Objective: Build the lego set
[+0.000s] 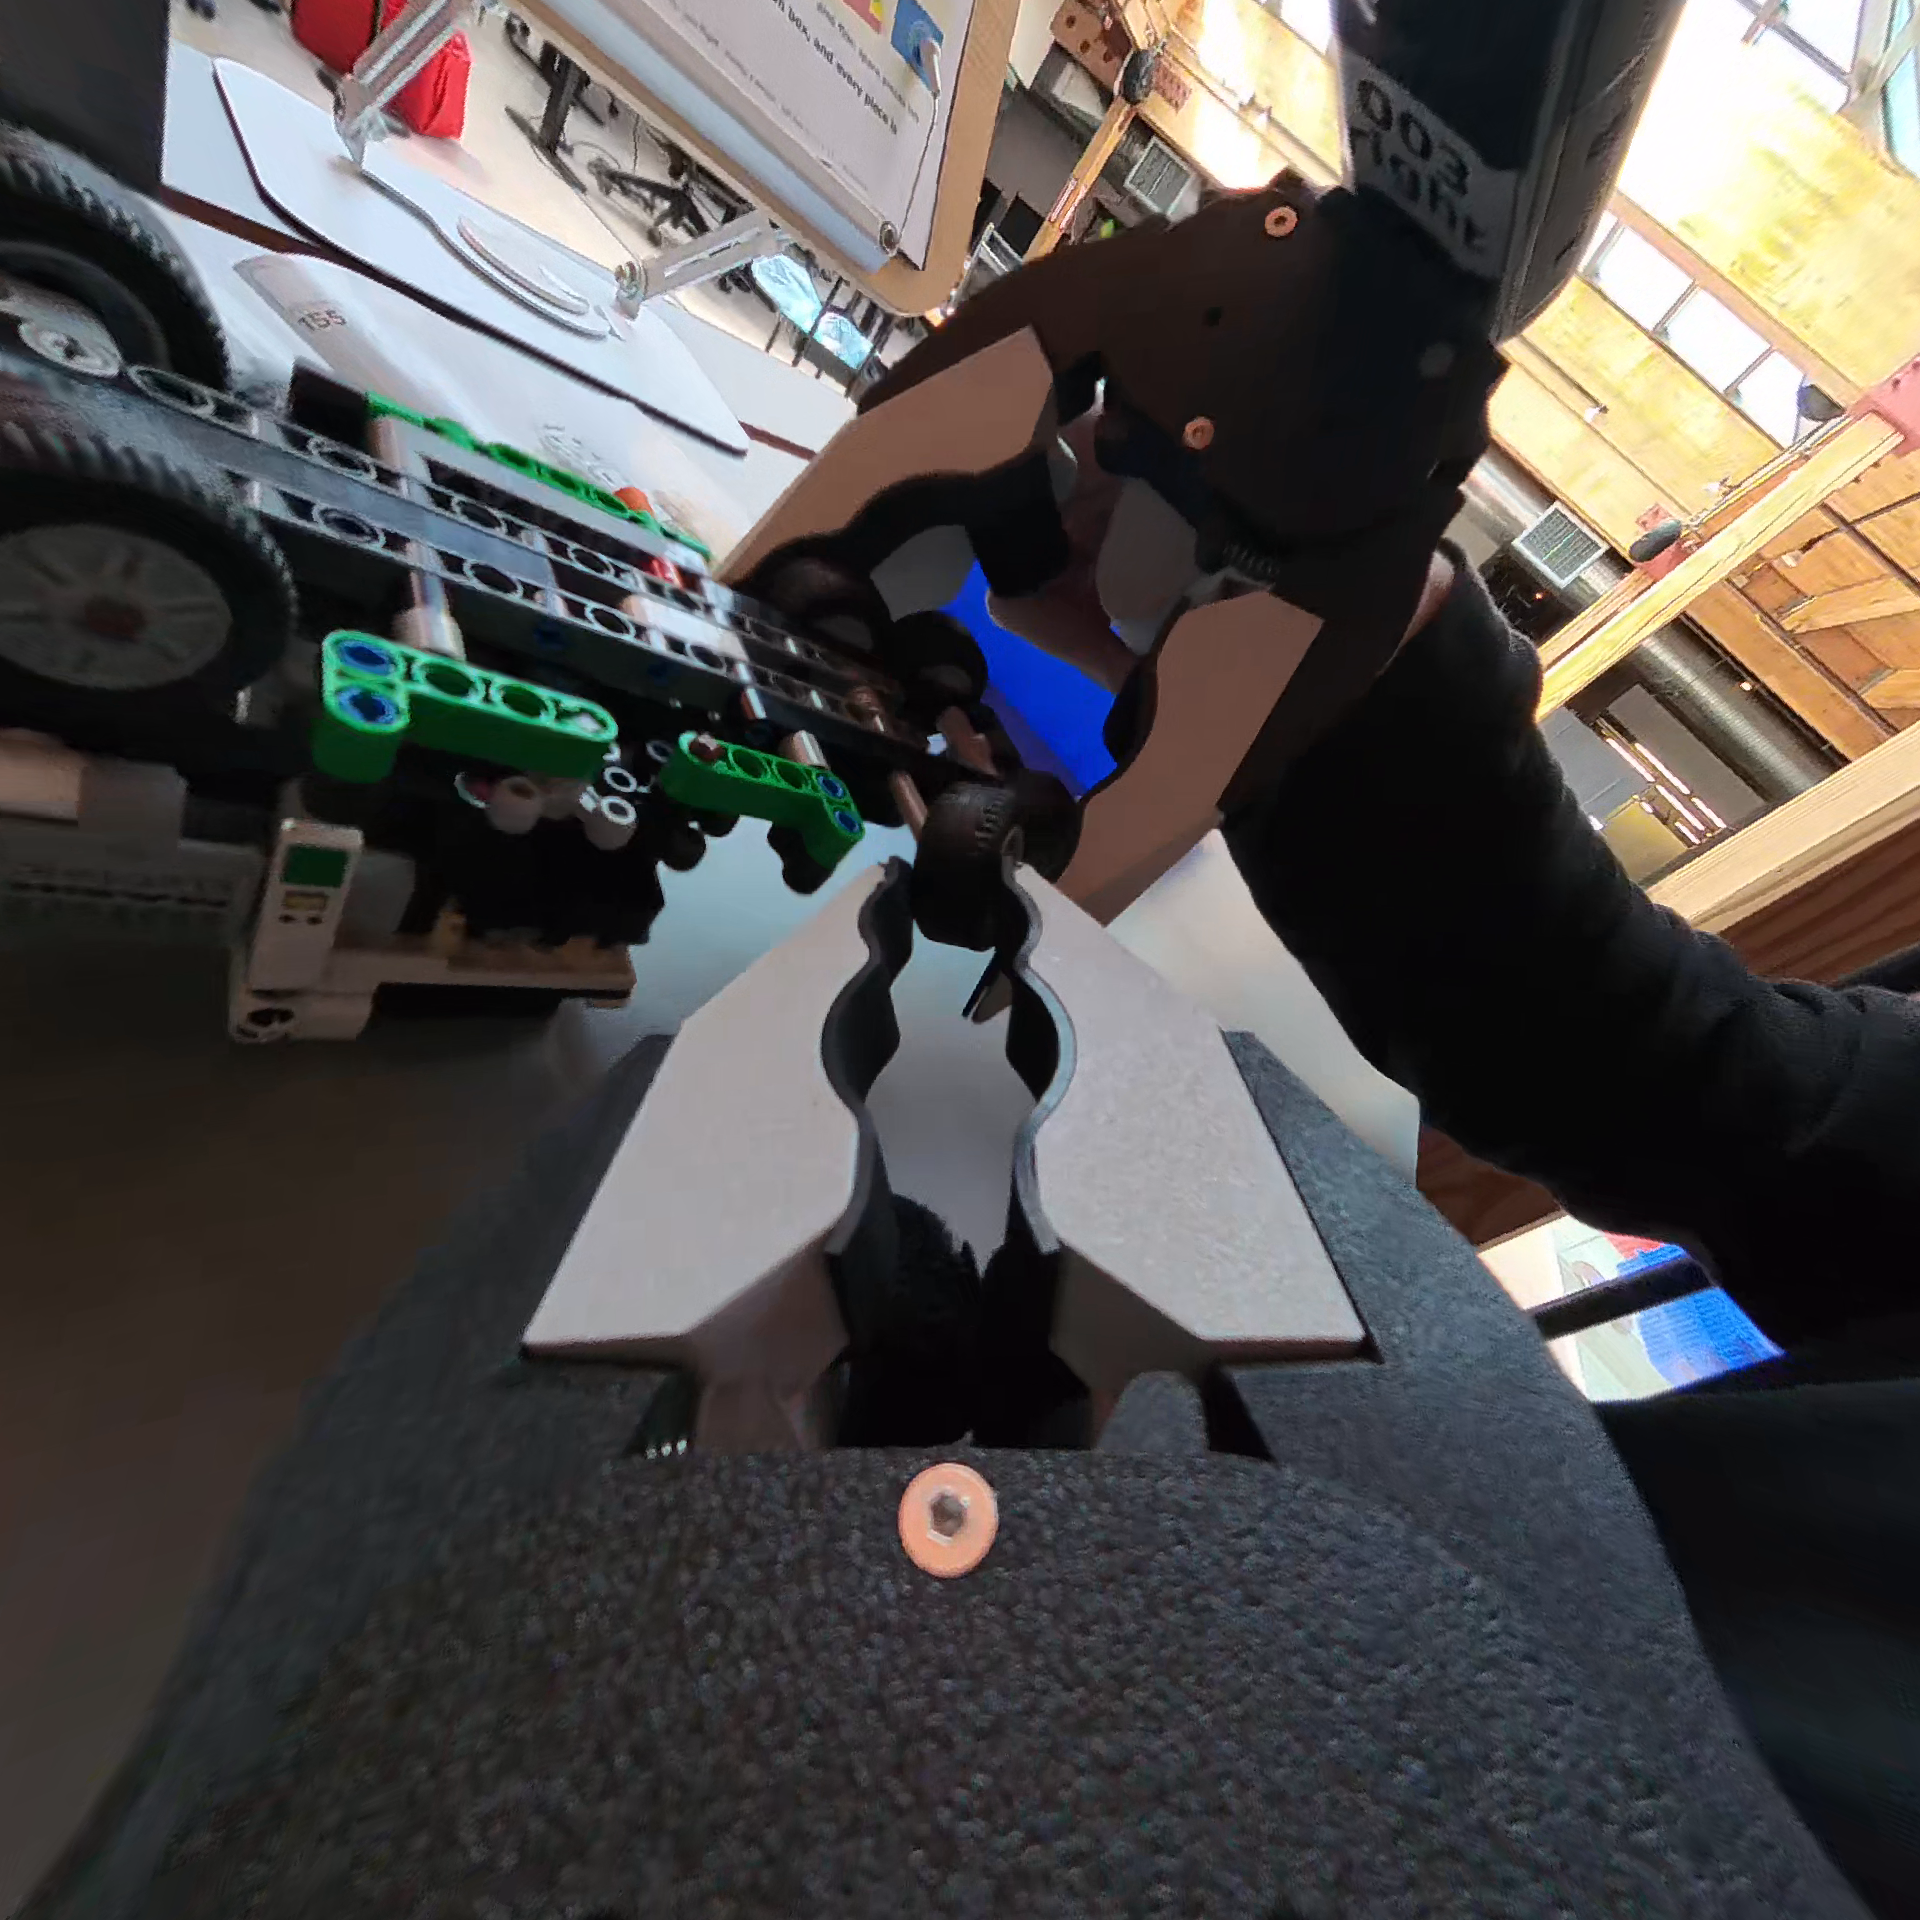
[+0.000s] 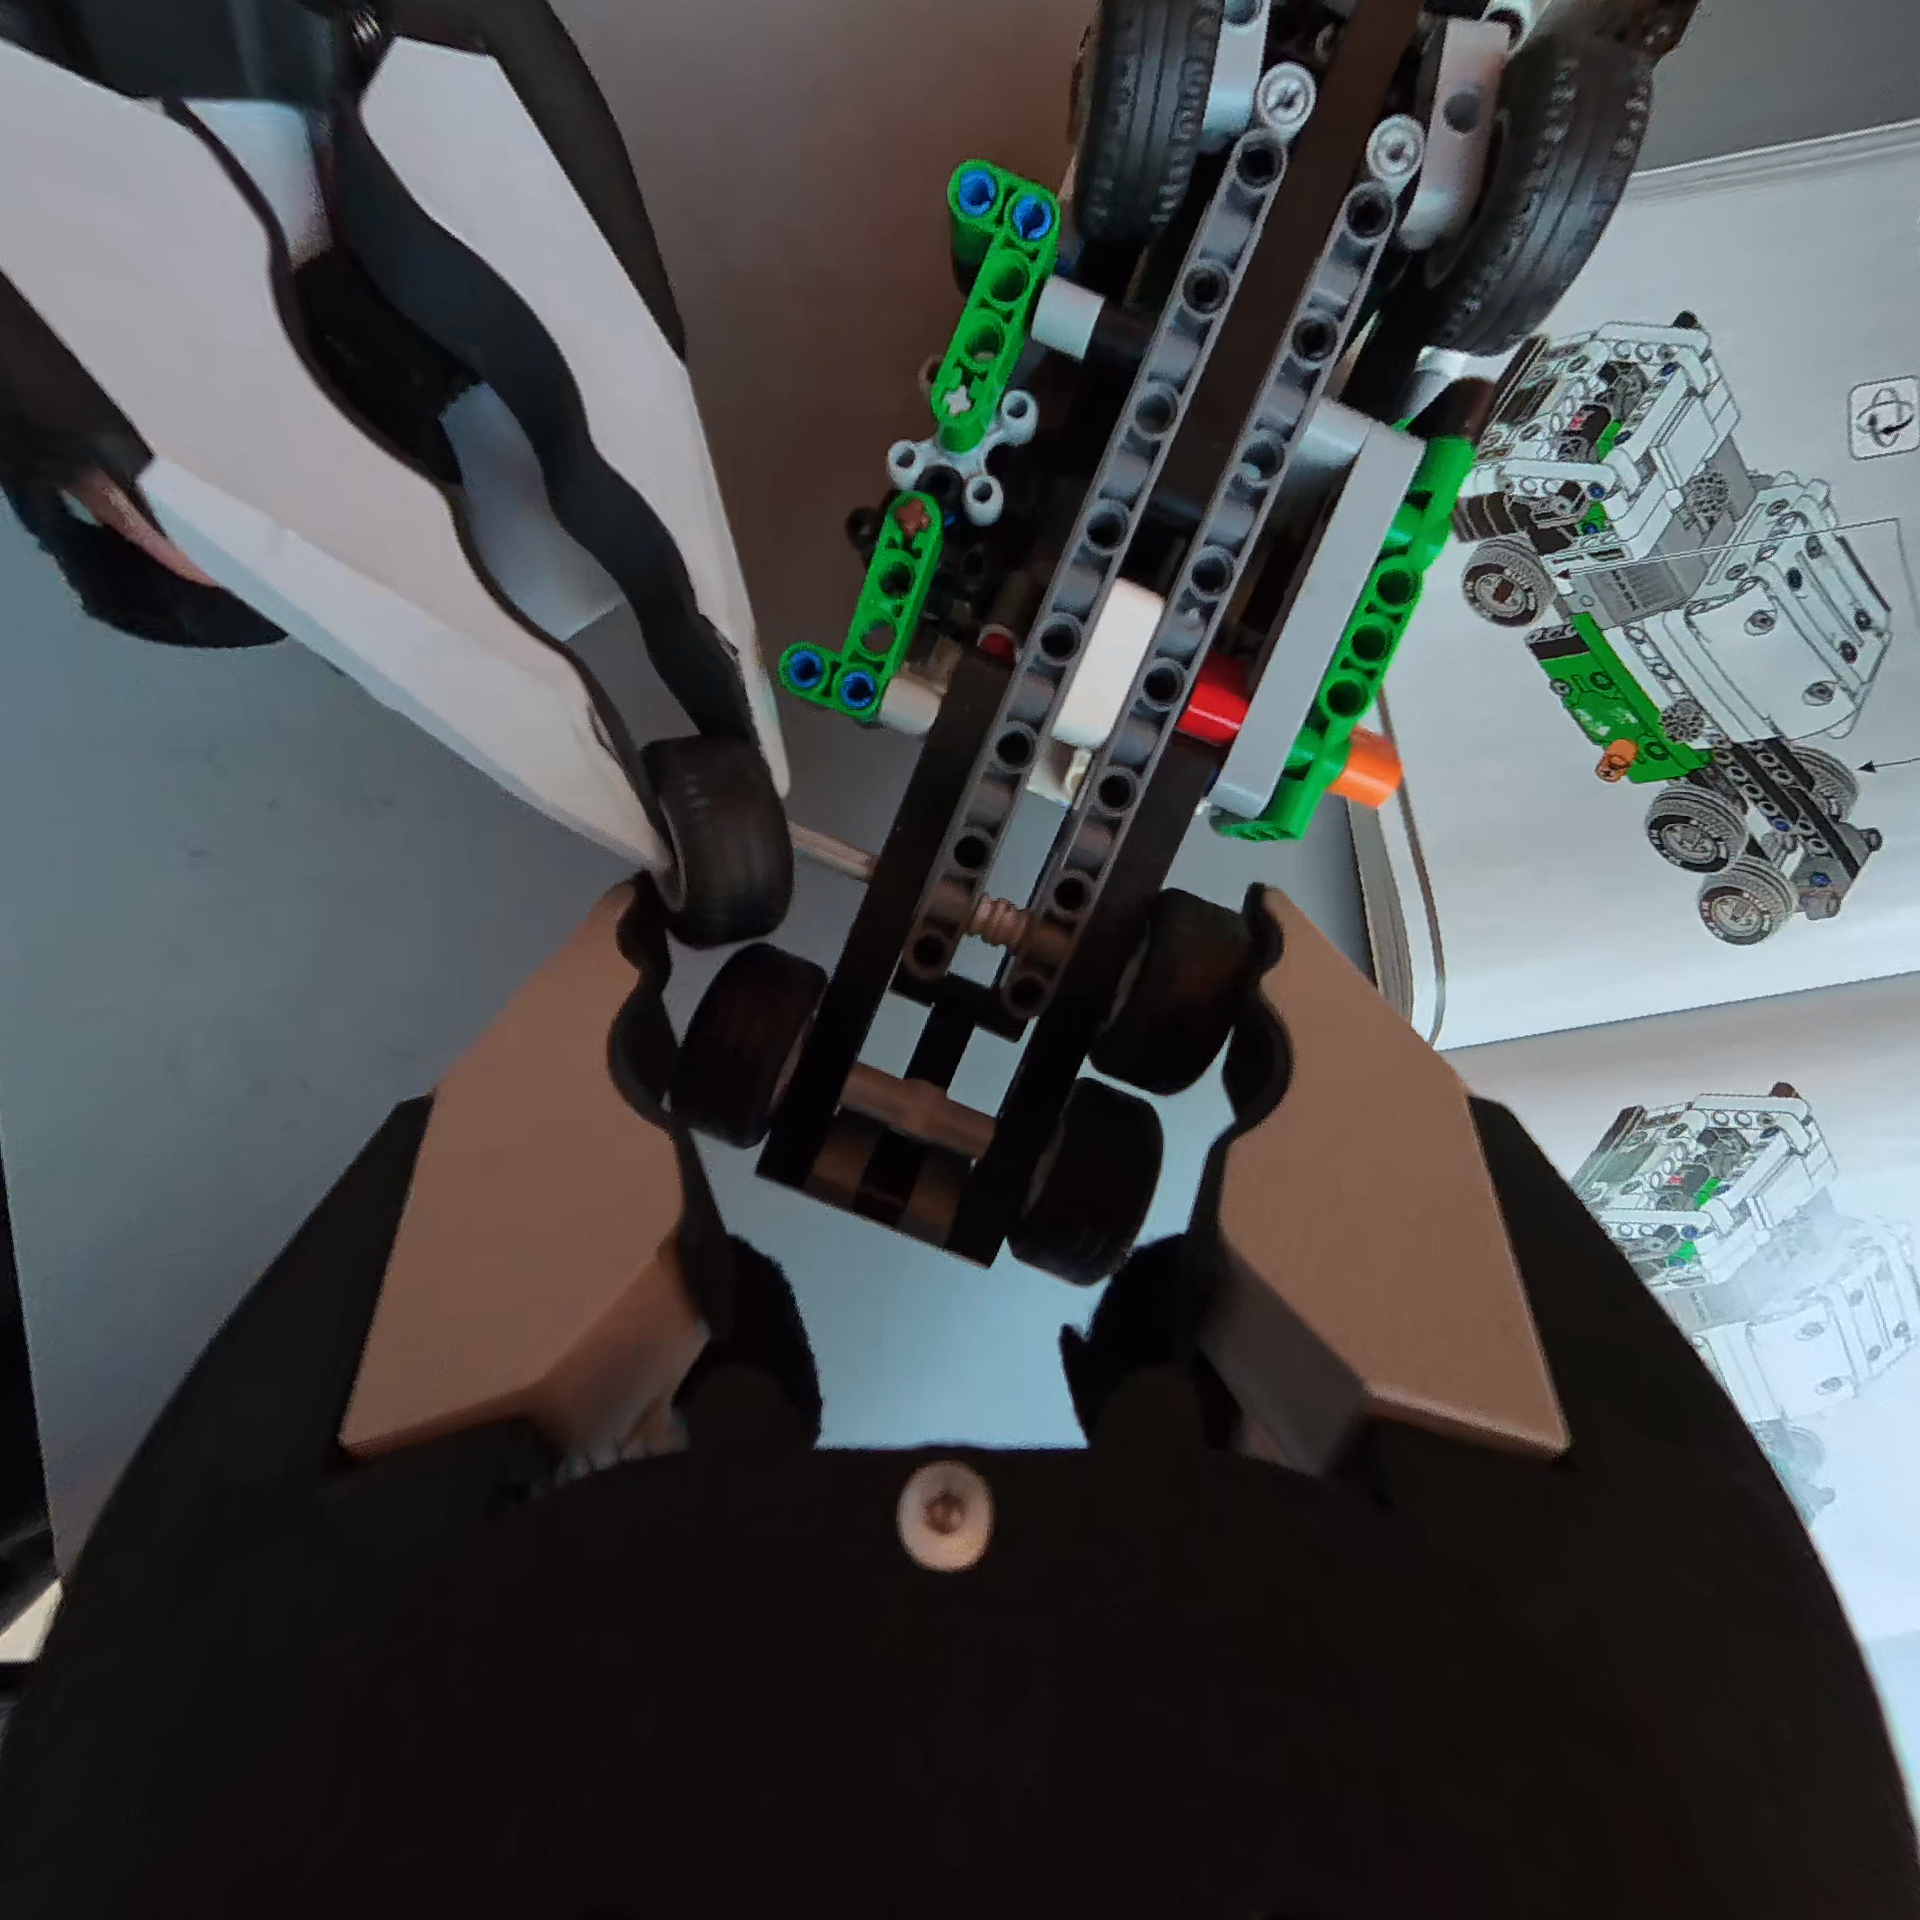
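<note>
The truck chassis (image 2: 1132,665) lies belly-up on the table (image 2: 260,852), its long axis running straight away from my right gripper (image 2: 945,1049), cab end far, tail end between my fingers. That right gripper is spread wide around the tail and braces it by the rear wheels: its fingers sit against the tyres on either side, so I judge it holds the chassis rather than hangs free. My left gripper (image 2: 717,831) comes in from the left, across the chassis axis, clenched on a small black wheel (image 2: 722,842) at its fingertips. The bare axle stub (image 2: 836,857) sticks out sideways from the chassis just beside that wheel, nearly touching it. So the coming push, as I judge it, runs along the axle toward the chassis side, and the left gripper is the nearer one. The chassis is two grey beams with round holes between black rails, green angled beams (image 2: 997,301) on its flanks, larger tyres at the far end. The open instruction book (image 2: 1714,623) lies to the right.
</note>
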Available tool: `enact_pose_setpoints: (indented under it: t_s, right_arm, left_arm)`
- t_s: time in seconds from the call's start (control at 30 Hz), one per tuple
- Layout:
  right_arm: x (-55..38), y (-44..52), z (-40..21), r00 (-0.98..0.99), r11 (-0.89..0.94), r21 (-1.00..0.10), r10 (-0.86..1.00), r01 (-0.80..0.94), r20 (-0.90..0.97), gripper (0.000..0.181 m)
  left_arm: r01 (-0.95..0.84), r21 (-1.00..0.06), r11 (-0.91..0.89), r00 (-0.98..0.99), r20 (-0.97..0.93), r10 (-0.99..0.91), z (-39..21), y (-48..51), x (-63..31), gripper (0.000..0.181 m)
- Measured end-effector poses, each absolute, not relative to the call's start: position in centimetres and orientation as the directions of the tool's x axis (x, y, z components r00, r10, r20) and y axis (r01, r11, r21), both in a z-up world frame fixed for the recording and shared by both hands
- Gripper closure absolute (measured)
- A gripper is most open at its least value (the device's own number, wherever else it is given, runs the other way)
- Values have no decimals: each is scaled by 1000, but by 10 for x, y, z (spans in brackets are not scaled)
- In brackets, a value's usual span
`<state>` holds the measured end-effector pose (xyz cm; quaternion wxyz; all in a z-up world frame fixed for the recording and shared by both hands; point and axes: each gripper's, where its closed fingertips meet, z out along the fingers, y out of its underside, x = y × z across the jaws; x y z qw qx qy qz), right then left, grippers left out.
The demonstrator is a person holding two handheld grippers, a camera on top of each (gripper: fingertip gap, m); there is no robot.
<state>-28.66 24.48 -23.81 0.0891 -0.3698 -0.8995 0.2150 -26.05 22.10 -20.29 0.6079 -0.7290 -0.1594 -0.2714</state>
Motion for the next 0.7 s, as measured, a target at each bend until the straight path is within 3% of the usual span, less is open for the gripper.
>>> enact_pose_setpoints:
  t_s: [0.1, 0.23, 0.43, 0.53, 0.7]
  right_arm:
    - [-280, 246, -229, -689, 589, -516, 725, 622, -3, 72]
    - [-268, 254, -206, -610, 458, -659, 792, 596, -2, 75]
    - [-229, 242, -164, -410, 86, -936, 910, 340, -65, 88]
    - [-185, 228, -176, -313, -101, -955, 930, 279, -190, 109]
    - [-148, 233, -196, -248, -204, -953, 934, 223, -258, 123]
  left_arm:
    - [593, -773, -225, 767, 627, -134, -203, 210, -256, 168]
    - [541, -823, -171, 800, 567, -196, -191, 188, -256, 168]
    - [418, -908, -38, 863, 410, -296, -169, 163, -249, 168]
    - [369, -929, -38, 879, 362, -311, -168, 161, -241, 168]
    - [293, -953, -77, 903, 302, -305, -175, 166, -231, 168]
